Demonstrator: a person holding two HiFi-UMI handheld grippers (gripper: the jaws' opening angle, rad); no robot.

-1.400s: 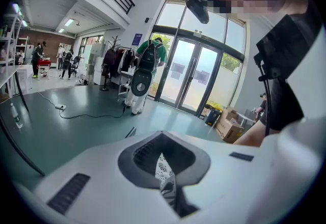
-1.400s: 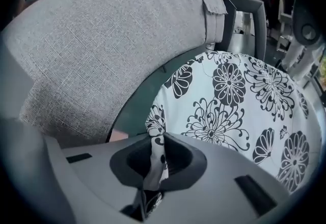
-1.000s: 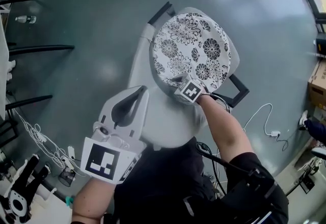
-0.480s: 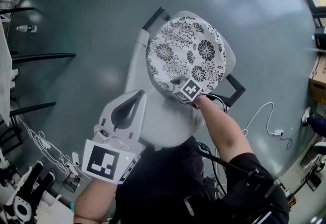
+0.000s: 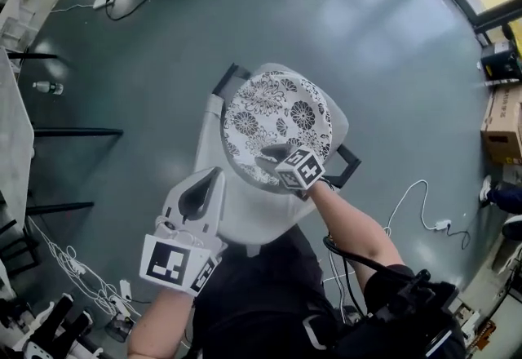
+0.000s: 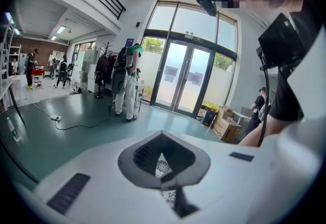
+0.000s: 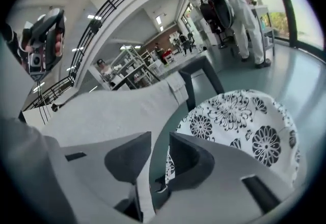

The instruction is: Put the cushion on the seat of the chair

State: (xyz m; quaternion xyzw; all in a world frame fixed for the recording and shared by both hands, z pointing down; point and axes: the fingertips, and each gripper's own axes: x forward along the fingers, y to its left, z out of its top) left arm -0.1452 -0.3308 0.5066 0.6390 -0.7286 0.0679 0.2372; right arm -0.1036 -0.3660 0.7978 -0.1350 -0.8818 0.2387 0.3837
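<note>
My right gripper (image 7: pixel 159 138) sits at the near edge of the cushion (image 7: pixel 239 126) with its jaws parted: there is a clear gap between the two dark pads, and a bit of the cushion's patterned rim lies against the inner face of one of them, loose rather than pinched as far as I can judge. That fits the job being nearly done, since the cushion lies flat on the seat (image 5: pixel 338 122) of the chair (image 5: pixel 249 219) and covers most of it, with only a thin strip of white seat showing along the far side. From the head view the cushion looks fairly centred between the black legs (image 5: pixel 231 76), and its near edge runs up close to the backrest, which is why I hold the right gripper low and close in there, at the one spot where the rim is reachable without leaning over the chair. My left gripper (image 5: pixel 214 178) is closed on nothing, its tips together, and I hold it beside the backrest on my left, clear of the cushion, because one gripper is enough for a light, flat thing like this. What I reckon remains is to draw the right gripper straight back off the rim, so that it does not drag the cushion askew.
</note>
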